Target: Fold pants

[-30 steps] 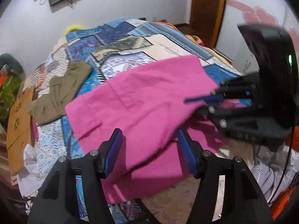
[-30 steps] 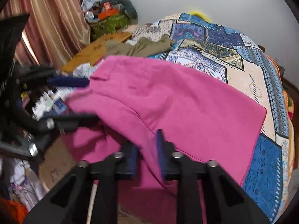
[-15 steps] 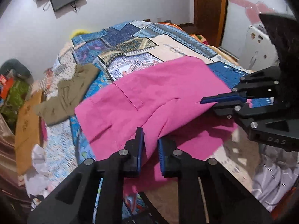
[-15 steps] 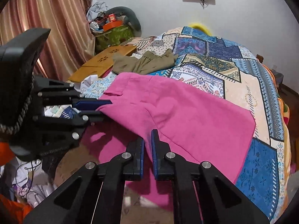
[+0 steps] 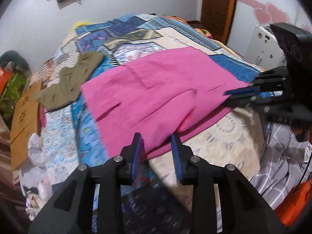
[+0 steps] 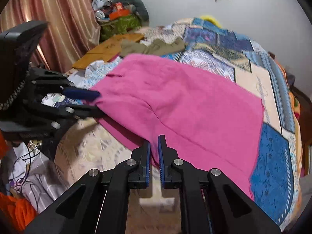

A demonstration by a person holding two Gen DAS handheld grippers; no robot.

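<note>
The pink pants (image 5: 167,89) are of soft matt cloth with a slightly fuzzy surface. The bedspread (image 5: 136,37) under them is a thinner printed cloth, smooth and without shine. The olive garment (image 5: 72,80) looks like a matt woven cloth, a little creased. The left gripper (image 5: 157,146) and the right gripper (image 6: 154,148) are of matt black plastic with blue ribbed pads (image 6: 160,156) and small shiny metal pins. The flat board (image 6: 109,48) looks like wood. The curtain (image 6: 58,19) has a light sheen.
</note>
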